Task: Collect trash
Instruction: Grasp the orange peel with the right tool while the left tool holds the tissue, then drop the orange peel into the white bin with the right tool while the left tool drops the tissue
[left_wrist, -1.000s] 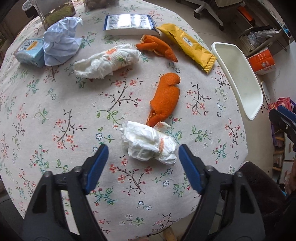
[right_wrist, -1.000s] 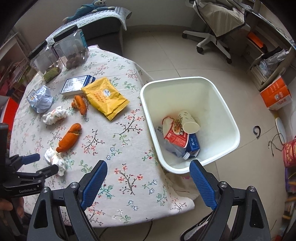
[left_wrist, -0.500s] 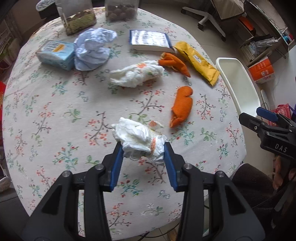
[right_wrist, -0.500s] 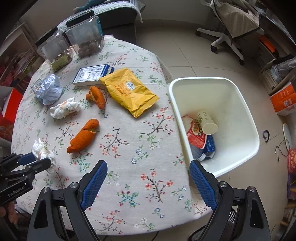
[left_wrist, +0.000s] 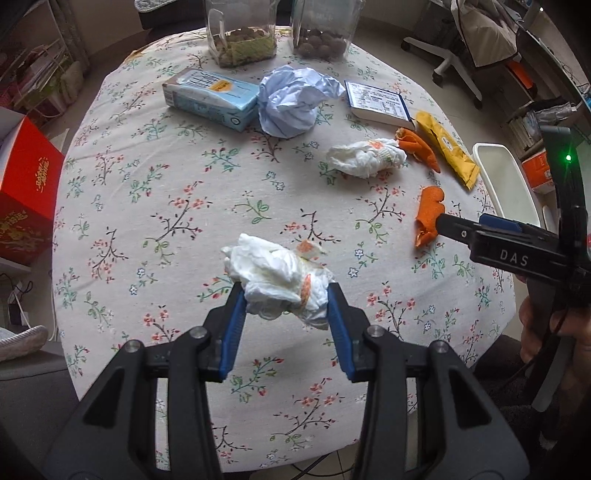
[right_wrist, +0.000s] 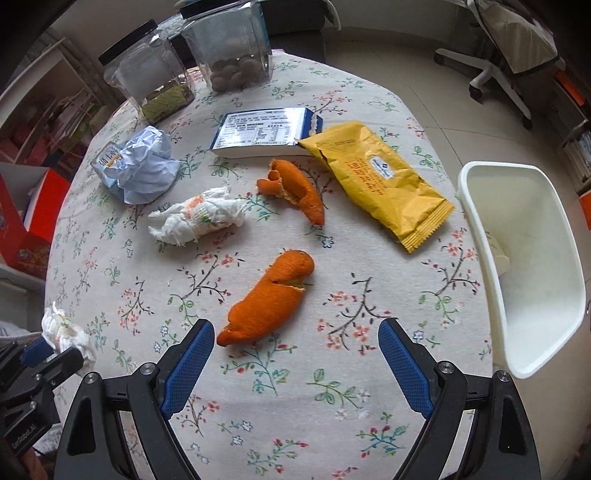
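a crumpled tissue (left_wrist: 280, 280) sits between the left gripper (left_wrist: 284, 317) fingers, above the table (left_wrist: 155, 206). a peel (right_wrist: 267, 299) lies just ahead of the right gripper (right_wrist: 295, 365), a bin (right_wrist: 532, 266) to its right, a wrapper (right_wrist: 376, 181) farther ahead.

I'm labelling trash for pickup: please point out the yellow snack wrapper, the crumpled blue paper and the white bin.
yellow snack wrapper (right_wrist: 376, 181), right wrist view, middle of its face
crumpled blue paper (left_wrist: 295, 101), left wrist view, centre
white bin (right_wrist: 476, 206), right wrist view, near rim

- Two crumpled white tissues (left_wrist: 280, 273) (left_wrist: 364, 157)
- Two orange peels (right_wrist: 269, 299) (right_wrist: 299, 190)
- One yellow wrapper (right_wrist: 376, 182)
- One crumpled blue paper (right_wrist: 146, 170)
- Two clear jars (right_wrist: 147, 85) (right_wrist: 229, 44)
- Two cartons (left_wrist: 210, 98) (right_wrist: 262, 131)
- One white bin (right_wrist: 524, 258)
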